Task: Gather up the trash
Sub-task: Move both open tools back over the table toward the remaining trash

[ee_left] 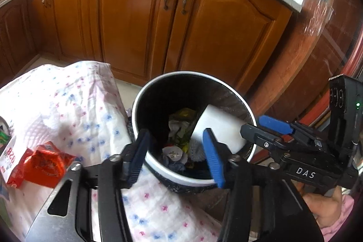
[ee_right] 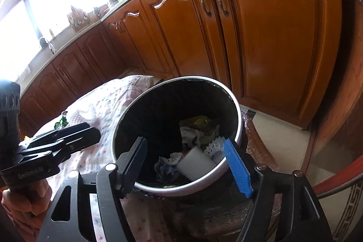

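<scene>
A round black trash bin with a white rim [ee_left: 145, 92] [ee_right: 236, 103] stands beside the cloth-covered table. Inside lie crumpled papers, yellow wrappers and a white cup [ee_left: 217, 128] [ee_right: 195, 162]. My left gripper [ee_left: 175, 155] is open and empty, just above the bin's near rim. My right gripper [ee_right: 188, 165] is open and empty over the bin; it also shows in the left wrist view [ee_left: 267, 130], at the bin's right edge above the cup. An orange snack wrapper [ee_left: 45, 165] lies on the table at left.
The table has a white cloth with pink and blue dots [ee_left: 90, 106]. A white packet with red print [ee_left: 9, 155] and a green item [ee_right: 60, 123] lie on it. Wooden cabinets [ee_left: 136, 22] stand behind the bin. A plastic-wrapped wooden piece [ee_left: 317, 37] is at right.
</scene>
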`<state>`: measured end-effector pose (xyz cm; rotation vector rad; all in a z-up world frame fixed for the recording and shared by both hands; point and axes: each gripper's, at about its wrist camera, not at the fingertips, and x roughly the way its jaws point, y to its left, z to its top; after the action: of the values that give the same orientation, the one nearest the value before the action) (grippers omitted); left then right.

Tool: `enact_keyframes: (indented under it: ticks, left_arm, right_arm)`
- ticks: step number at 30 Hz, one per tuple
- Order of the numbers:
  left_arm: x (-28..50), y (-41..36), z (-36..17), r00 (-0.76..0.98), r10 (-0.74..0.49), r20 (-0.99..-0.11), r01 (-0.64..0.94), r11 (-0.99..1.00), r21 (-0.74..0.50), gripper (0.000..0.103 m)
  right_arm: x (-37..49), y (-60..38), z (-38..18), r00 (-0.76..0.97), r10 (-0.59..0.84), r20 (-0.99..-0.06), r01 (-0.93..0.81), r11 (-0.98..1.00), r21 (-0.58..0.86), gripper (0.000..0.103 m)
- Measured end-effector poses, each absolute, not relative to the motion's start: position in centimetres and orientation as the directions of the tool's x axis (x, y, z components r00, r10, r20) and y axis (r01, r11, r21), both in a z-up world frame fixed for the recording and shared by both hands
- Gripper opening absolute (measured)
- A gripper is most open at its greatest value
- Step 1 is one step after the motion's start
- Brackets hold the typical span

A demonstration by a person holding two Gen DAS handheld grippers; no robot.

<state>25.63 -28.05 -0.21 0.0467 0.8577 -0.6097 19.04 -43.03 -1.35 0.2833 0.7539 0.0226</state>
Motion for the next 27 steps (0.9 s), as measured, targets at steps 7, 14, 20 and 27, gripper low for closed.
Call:
enact_keyframes:
  ticks: [7, 14, 20, 27]
  left_arm:
    - [23.8, -24.3, -0.1, 0.523, -0.478, -0.705, 0.469, 0.853, -0.231, 0.062]
    - [21.2, -18.8, -0.6, 0.566, -0.445, -0.694, 0.377, 0.888, -0.262, 0.063]
    - [19.2, -14.3, -1.1, 0.610, -0.395, -0.687, 0.301, 0.918, -0.259, 0.063]
    - [17.9, -9.2, -1.9, 0.636, -0.345, -0.690, 0.211, 0.938, -0.275, 0.063]
  right_arm:
    - [17.1, -41.0, -0.9, 0.760, 0.177, -0.625, 0.056, 0.941, 0.335, 0.081]
    - [16.4, -37.0, -1.3, 0.751, 0.261, -0.607, -0.007, 0.922, 0.388, 0.084]
    - [16.3, -33.3, -1.7, 0.732, 0.319, -0.602, -0.064, 0.912, 0.404, 0.085]
    - [16.2, -29.4, -2.2, 0.706, 0.356, -0.612, -0.112, 0.910, 0.399, 0.085]
